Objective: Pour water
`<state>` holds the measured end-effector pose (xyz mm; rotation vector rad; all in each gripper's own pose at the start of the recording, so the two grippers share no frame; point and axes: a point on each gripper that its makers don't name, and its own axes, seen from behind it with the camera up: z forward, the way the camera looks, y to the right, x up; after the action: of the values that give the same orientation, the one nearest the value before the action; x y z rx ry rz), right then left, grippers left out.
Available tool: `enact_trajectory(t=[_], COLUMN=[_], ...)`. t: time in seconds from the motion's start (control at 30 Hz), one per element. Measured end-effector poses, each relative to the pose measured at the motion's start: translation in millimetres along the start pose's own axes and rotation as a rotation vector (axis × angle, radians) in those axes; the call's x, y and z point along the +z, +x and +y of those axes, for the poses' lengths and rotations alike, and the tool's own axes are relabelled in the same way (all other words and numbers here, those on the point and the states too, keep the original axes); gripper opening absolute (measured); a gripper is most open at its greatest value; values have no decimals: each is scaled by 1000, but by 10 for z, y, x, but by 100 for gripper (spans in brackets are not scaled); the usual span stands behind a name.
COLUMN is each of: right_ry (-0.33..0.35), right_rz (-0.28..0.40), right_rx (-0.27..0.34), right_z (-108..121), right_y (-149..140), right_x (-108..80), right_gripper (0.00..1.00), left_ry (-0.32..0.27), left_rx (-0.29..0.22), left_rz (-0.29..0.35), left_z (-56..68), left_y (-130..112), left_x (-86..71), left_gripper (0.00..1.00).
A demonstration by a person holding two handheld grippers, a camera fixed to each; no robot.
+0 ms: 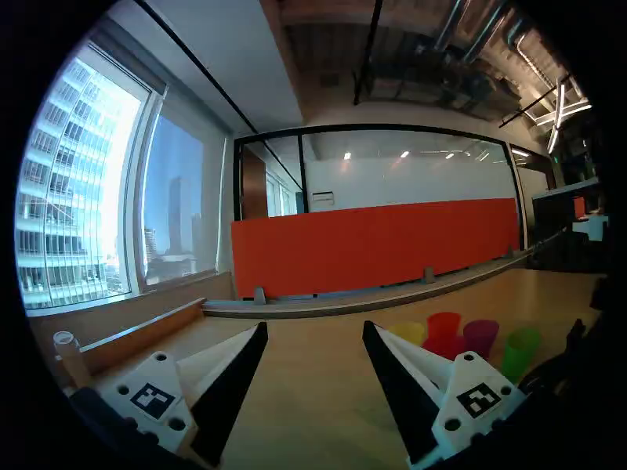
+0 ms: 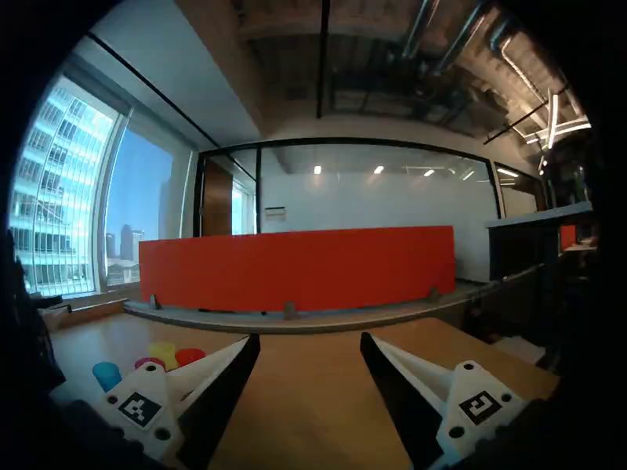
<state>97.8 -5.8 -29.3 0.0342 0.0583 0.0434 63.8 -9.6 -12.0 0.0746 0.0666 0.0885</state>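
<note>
Several plastic cups stand close together on the wooden table: a yellow cup (image 1: pixel 407 332), a red cup (image 1: pixel 443 331), a purple cup (image 1: pixel 480 337) and a green cup (image 1: pixel 520 352), just beyond the right finger of my left gripper (image 1: pixel 314 345). That gripper is open over bare table, nothing between its fingers. In the right gripper view the cups sit at the lower left: a blue cup (image 2: pixel 107 374), a yellow cup (image 2: pixel 163 353) and a red cup (image 2: pixel 189 356), partly hidden behind the left finger. My right gripper (image 2: pixel 309 349) is open and holds nothing.
An orange partition panel (image 1: pixel 376 243) runs along the table's far edge. A small clear-capped tube (image 1: pixel 66 348) stands at the left by a raised wooden ledge (image 1: pixel 141 333). Large windows (image 1: pixel 78 188) are on the left. A dark desk area (image 2: pixel 533 258) is on the right.
</note>
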Motion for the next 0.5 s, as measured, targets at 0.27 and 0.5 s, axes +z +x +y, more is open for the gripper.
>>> enact_trajectory(t=[0.27,0.5], right_ry=[1,0], right_rz=[-19,-28], right_rx=[-12,-8], right_z=[-66,-86], right_y=[-51,-77], right_x=[-12,2], right_gripper=[99,99], left_ry=[4,4], left_rx=[-9,-11], left_rz=[-5,-23], left_z=[34,47], left_y=[-149,-309], left_x=[-14,-7], left_gripper=[90,90])
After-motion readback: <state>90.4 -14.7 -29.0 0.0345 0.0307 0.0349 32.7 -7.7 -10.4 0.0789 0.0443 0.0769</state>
